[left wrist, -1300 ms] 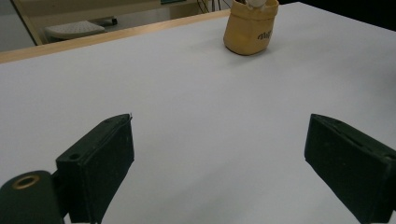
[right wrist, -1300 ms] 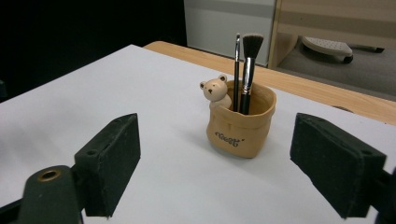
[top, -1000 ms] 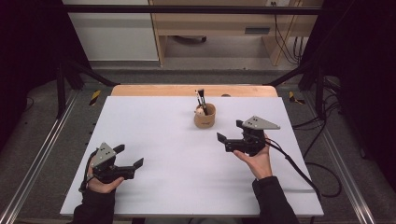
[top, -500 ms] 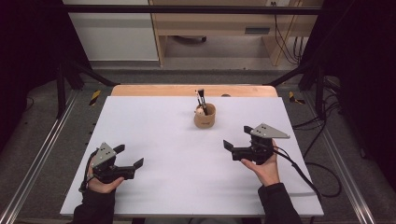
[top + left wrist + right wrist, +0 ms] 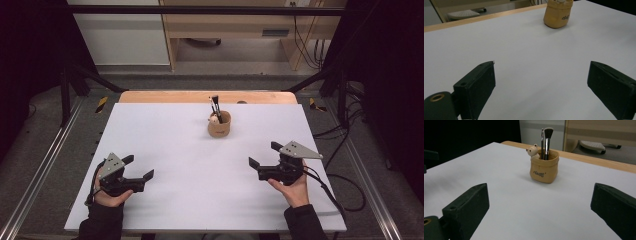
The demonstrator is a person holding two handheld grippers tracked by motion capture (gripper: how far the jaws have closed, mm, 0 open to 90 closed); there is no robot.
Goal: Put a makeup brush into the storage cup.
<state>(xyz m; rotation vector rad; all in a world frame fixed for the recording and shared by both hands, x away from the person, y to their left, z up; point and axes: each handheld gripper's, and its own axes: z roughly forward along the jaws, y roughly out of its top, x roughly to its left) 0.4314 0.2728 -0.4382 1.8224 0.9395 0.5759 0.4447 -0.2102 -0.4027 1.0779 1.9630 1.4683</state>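
A tan pouch-shaped pot [image 5: 219, 126] stands at the far middle of the white table [image 5: 170, 135], upright, with a small bear figure [image 5: 533, 151] on its rim. Two makeup brushes [image 5: 547, 140] stand in it. My left gripper [image 5: 139, 167] rests near the front left, open, with nothing between its jaws; in the left gripper view [image 5: 541, 77] the pot [image 5: 557, 15] sits far ahead. My right gripper [image 5: 265, 154] is at the front right, well short of the pot [image 5: 544, 168]. Its jaws have just been opening and stand wide and empty [image 5: 539, 202].
A wooden strip [image 5: 200, 96] borders the table's far edge. Yellow-and-black clamps [image 5: 101, 104] [image 5: 315, 104] sit at the far corners. Cables [image 5: 345, 185] trail on the floor at the right. Metal rails [image 5: 40, 170] run along both sides of the table.
The right hand has drawn back toward the near right of the table, away from the pot. The left hand has kept still.
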